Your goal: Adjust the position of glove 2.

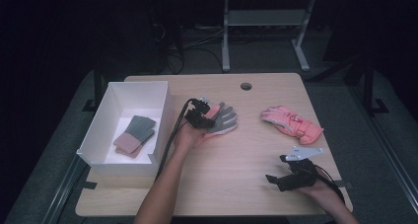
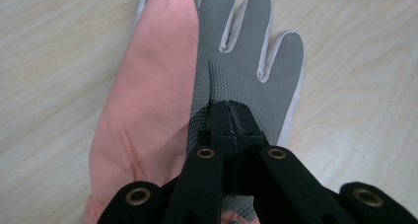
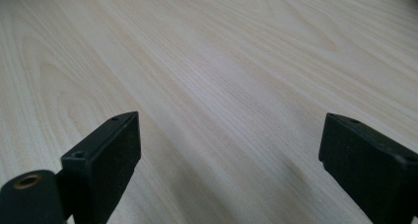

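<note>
- The pink-and-grey glove (image 2: 217, 76) is laid palm up on the counter (image 1: 236, 155), just right of the white box (image 1: 162, 93); its long axis runs cuff-near, fingers pointing away to the far right
- The left claw (image 2: 230, 116) is pressed shut on the grey palm
- The right claw (image 3: 229, 150) is held wide open, empty, over bare counter

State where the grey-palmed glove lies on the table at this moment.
In the high view the grey-palmed glove lies palm up near the table's middle, just right of the white box, with the left gripper shut on it.
</note>
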### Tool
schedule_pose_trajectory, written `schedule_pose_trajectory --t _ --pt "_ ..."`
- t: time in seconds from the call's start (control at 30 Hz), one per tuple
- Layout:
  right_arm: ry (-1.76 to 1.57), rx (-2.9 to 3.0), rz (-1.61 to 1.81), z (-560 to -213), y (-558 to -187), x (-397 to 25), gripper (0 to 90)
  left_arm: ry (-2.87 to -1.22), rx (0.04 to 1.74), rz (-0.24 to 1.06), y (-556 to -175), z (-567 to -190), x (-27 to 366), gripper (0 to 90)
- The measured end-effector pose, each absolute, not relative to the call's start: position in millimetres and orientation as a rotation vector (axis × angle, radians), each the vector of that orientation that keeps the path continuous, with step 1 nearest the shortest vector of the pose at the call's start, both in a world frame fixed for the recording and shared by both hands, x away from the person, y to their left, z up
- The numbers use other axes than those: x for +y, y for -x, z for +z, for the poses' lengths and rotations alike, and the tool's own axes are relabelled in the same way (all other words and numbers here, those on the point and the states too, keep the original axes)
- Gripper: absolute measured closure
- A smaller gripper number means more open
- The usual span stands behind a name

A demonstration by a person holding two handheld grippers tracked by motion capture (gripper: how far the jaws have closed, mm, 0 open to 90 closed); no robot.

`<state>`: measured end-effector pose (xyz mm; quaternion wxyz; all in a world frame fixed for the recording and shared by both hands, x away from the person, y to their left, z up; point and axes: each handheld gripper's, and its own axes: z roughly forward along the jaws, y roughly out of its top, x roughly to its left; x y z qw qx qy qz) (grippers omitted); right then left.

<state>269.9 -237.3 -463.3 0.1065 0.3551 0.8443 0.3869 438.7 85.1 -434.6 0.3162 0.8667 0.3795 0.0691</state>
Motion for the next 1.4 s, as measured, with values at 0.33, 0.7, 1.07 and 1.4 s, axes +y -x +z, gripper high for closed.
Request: schedule_pose_trajectory --t 0.33,0.7,1.07,1.4 --pt "-1.046 2.49 1.128 -463.2 -269.5 -236.5 8.5 -2.315 0.896 0.095 -404.0 -431.9 74.5 90.0" --pt "-1.041 2.488 1.131 -461.5 -268.2 -234.1 8.4 -2.343 0.808 0.044 -365.1 -429.6 58.5 90.0" --pt "-1.039 2.484 1.133 -461.4 -267.3 -236.2 8.5 -2.333 0.73 0.053 -349.2 -412.3 50.8 89.9" --pt "-1.052 2.478 1.126 -461.5 -265.2 -237.3 8.5 -2.311 0.876 0.169 -385.5 -412.0 88.1 89.9"
